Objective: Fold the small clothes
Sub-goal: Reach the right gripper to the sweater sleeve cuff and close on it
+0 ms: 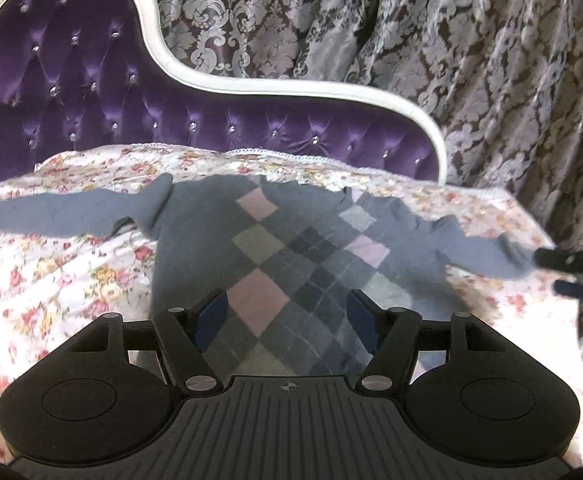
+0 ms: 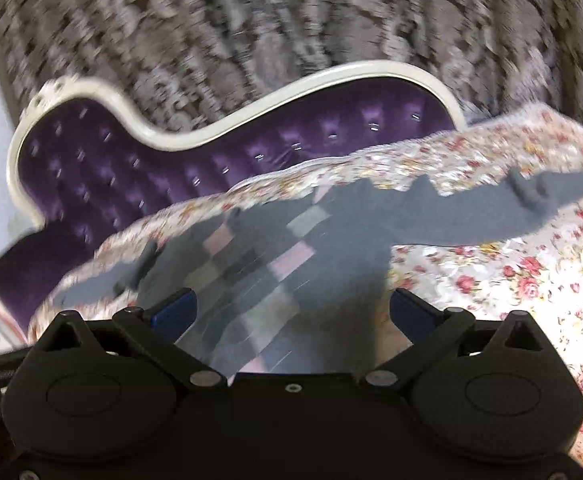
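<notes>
A small grey sweater (image 1: 195, 248) with a pink and grey diamond pattern lies spread flat on the floral bedspread (image 1: 51, 280), one sleeve out to each side. My left gripper (image 1: 287, 318) hovers open over the lower part of the sweater's front, with nothing pinched between its blue pads (image 1: 213, 316). At the right edge of that view my right gripper (image 1: 545, 272) shows its two fingers apart, just beyond the right sleeve's cuff (image 1: 507, 258). In the blurred right wrist view the right gripper (image 2: 293, 312) stands wide open above the sweater (image 2: 331, 232).
Behind the bed rises a purple tufted headboard (image 1: 91, 92) with a curved white frame (image 1: 291, 90). A grey and brown damask curtain (image 1: 491, 60) hangs behind it. The floral bedspread (image 2: 511, 280) stretches out on both sides of the sweater.
</notes>
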`<state>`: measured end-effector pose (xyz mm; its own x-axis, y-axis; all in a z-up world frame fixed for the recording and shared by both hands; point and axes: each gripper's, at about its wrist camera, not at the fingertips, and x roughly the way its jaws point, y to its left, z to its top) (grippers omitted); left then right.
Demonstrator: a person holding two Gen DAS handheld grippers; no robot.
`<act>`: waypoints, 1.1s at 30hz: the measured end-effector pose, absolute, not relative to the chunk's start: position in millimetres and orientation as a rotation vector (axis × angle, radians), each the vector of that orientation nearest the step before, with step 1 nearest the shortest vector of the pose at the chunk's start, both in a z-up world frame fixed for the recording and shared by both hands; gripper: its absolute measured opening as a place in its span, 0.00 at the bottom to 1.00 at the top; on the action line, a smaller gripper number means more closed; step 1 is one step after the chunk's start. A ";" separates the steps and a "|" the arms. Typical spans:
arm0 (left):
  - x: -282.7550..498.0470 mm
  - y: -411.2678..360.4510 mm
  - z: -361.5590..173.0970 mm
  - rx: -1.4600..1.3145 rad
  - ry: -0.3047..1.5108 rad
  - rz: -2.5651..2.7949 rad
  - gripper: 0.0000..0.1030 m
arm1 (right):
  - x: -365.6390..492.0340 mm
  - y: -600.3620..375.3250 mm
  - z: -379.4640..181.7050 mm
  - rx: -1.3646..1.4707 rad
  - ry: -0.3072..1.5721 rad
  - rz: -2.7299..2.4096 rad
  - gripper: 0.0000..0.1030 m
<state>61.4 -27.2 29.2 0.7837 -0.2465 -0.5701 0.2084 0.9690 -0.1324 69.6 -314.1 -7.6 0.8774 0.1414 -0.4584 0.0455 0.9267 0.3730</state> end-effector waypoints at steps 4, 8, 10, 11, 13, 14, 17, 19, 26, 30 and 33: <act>81.5 -41.5 21.3 -0.019 0.653 -0.231 0.62 | 88.9 -363.1 -15.8 0.366 0.509 -0.065 0.99; 100.5 -50.5 9.0 -0.012 0.689 -0.214 0.62 | 108.1 -416.6 -25.6 0.354 0.526 -0.178 0.99; 106.7 -51.0 2.2 -0.015 0.707 -0.205 0.62 | 114.1 -445.8 -29.8 0.382 0.528 -0.227 0.99; 110.5 -52.1 -1.5 -0.016 0.716 -0.200 0.62 | 118.4 -460.3 -32.2 0.399 0.533 -0.240 0.99; 118.2 -55.3 -9.7 -0.015 0.735 -0.188 0.62 | 127.6 -490.9 -37.4 0.439 0.541 -0.255 0.96; 121.7 -57.2 -13.5 -0.010 0.744 -0.181 0.62 | 131.4 -504.2 -40.2 0.458 0.541 -0.265 0.86; 128.8 -62.5 -25.3 0.012 0.770 -0.166 0.62 | 139.5 -542.1 -52.2 0.530 0.533 -0.315 0.77; 131.6 -66.0 -33.6 0.032 0.793 -0.155 0.62 | 145.7 -563.1 -61.4 0.563 0.527 -0.363 0.75; 130.8 -68.2 -54.7 0.056 0.833 -0.135 0.69 | 174.0 -604.3 -91.4 0.659 0.514 -0.408 0.64; 131.6 -67.8 -58.0 0.046 0.834 -0.139 0.75 | 186.2 -614.6 -94.2 0.704 0.478 -0.400 0.64; 132.8 -67.7 -58.6 0.050 0.835 -0.147 0.78 | 194.8 -624.3 -98.2 0.752 0.447 -0.405 0.64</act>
<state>132.8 -67.7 -58.6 0.6618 -0.1100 -0.7415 0.1494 0.9887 -0.0134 194.8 -624.3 -98.2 0.8317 -0.1890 -0.5220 0.5004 0.6626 0.5573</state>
